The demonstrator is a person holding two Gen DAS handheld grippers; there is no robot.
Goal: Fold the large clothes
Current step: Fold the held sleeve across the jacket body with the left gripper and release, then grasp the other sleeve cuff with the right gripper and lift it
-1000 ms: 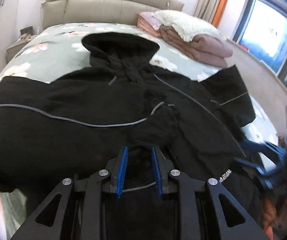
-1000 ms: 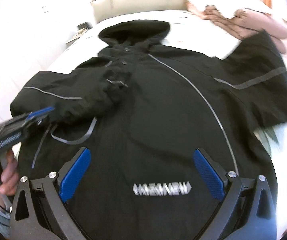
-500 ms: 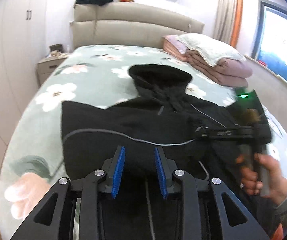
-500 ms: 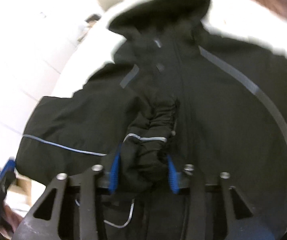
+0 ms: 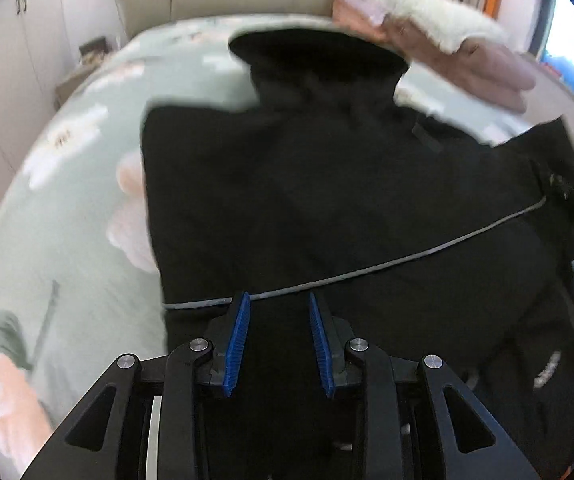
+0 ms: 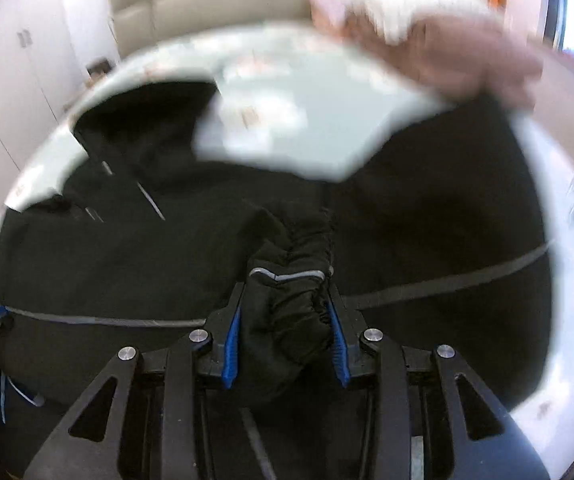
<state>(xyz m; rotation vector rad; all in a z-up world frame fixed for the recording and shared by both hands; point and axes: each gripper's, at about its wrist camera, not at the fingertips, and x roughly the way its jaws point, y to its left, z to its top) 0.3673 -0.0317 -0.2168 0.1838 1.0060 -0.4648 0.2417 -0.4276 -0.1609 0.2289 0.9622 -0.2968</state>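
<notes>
Since half a second ago our right claw (image 6: 285,344) has carried the pinched cuff (image 6: 287,300) across the jacket (image 5: 327,200) on the bed (image 5: 87,200), now mid-frame, while our left claw (image 5: 279,344) grips the hem, so the sleeve fold is underway

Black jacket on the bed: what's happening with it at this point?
A person with a gripper in each hand is folding a black hooded jacket spread on a floral bed. The right gripper is clamped on a bunched sleeve cuff, held over the jacket's body. The left gripper sits at the jacket's left side with dark fabric between its narrowed jaws, though the grip is unclear. Folded blankets lie near the headboard.
</notes>
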